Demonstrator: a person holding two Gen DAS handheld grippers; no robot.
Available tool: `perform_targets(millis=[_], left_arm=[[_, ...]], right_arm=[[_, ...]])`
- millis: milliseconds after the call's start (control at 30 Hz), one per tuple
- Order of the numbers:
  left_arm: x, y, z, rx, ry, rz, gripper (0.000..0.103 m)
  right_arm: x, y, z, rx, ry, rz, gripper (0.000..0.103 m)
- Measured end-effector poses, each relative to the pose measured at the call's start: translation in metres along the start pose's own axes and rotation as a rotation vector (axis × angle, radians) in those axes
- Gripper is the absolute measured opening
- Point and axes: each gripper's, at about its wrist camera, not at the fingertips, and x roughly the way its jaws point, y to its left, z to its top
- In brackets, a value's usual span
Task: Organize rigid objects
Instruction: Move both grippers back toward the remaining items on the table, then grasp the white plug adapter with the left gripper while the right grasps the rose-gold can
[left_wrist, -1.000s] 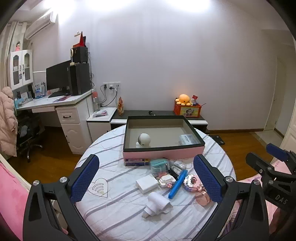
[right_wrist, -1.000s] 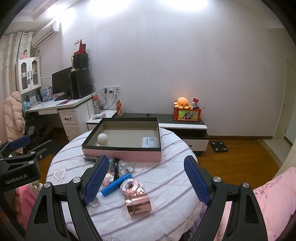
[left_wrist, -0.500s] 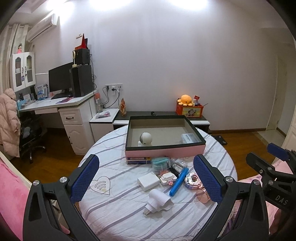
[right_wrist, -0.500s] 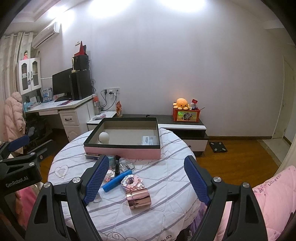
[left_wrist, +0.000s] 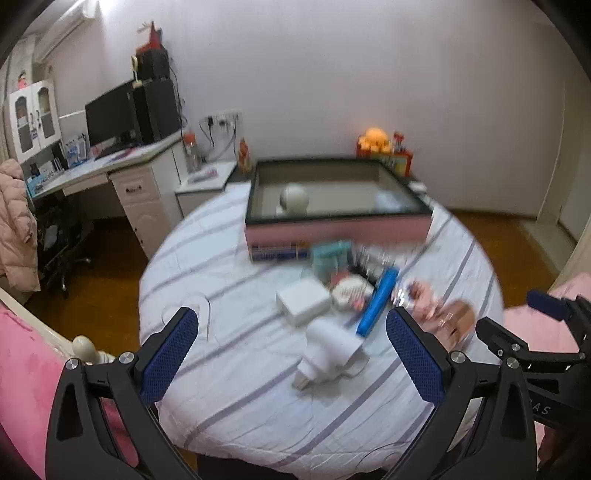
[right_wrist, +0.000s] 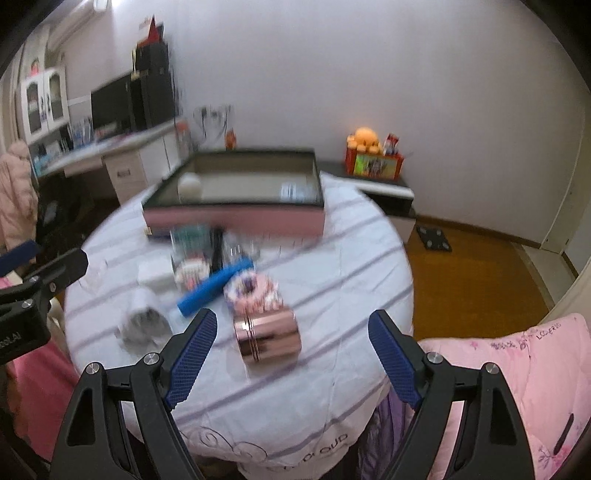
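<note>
A round table with a striped white cloth (left_wrist: 229, 387) carries a pink box with a dark rim (left_wrist: 338, 229) (right_wrist: 236, 221); a white ball (left_wrist: 293, 197) lies inside it. In front of the box lie a white plug (left_wrist: 328, 350), a white square charger (left_wrist: 303, 301), a teal box (left_wrist: 330, 254), a blue cylinder (left_wrist: 378, 301) (right_wrist: 214, 288), a pink block figure (right_wrist: 253, 291) and a rose-gold tin (right_wrist: 267, 336). My left gripper (left_wrist: 290, 325) hangs open above the plug. My right gripper (right_wrist: 291, 319) hangs open above the tin. Neither holds anything.
A desk with a monitor (left_wrist: 110, 118) stands at the back left, with a pink coat (left_wrist: 14, 221) on a chair beside it. A low cabinet with an orange plush (right_wrist: 365, 138) lines the far wall. A pink quilt (right_wrist: 517, 362) lies to the right of the table.
Both grippers have come down and tipped toward the table, so the loose items look larger and blurred. The jaws stay as wide as before.
</note>
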Motion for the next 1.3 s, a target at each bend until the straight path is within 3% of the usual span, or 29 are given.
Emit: perform_targets(millis=[200, 433, 467, 500, 533, 567, 700, 833, 1033, 1300], left_arm=[[0.045, -0.006, -0.020, 0.016, 0.151, -0.008, 0.103], [0.080, -0.011, -0.024, 0.024, 0.233, -0.035, 0.102], [0.083, -0.012, -0.024, 0.025, 0.231, -0.048, 0.094], [0.086, -0.014, -0.026, 0.027, 0.226, -0.072, 0.081], [0.091, -0.015, -0.027, 0.031, 0.251, -0.105, 0.045], [0.096, -0.017, -0.028, 0.026, 0.286, -0.121, 0.043], [0.094, -0.023, -0.025, 0.064, 0.273, -0.108, 0.043], [0.091, -0.019, -0.024, 0.041, 0.284, -0.129, 0.043], [0.090, -0.017, -0.021, 0.038, 0.276, -0.102, 0.043], [0.067, -0.017, -0.005, 0.036, 0.199, -0.090, 0.043]], right_arm=[[0.041, 0.000, -0.010, 0.005, 0.099, 0.059, 0.086], [0.080, -0.001, -0.009, 0.032, 0.145, 0.123, 0.082], [0.083, -0.002, -0.009, 0.043, 0.152, 0.143, 0.076], [0.087, -0.002, -0.010, 0.054, 0.167, 0.158, 0.057], [0.088, -0.003, -0.010, 0.063, 0.172, 0.162, 0.057], [0.089, -0.002, -0.009, 0.056, 0.173, 0.161, 0.057], [0.087, -0.002, -0.008, 0.043, 0.175, 0.157, 0.057], [0.086, -0.002, -0.007, 0.040, 0.175, 0.151, 0.057], [0.079, -0.005, -0.005, 0.050, 0.164, 0.138, 0.057], [0.047, -0.012, 0.005, 0.045, 0.088, 0.113, 0.057]])
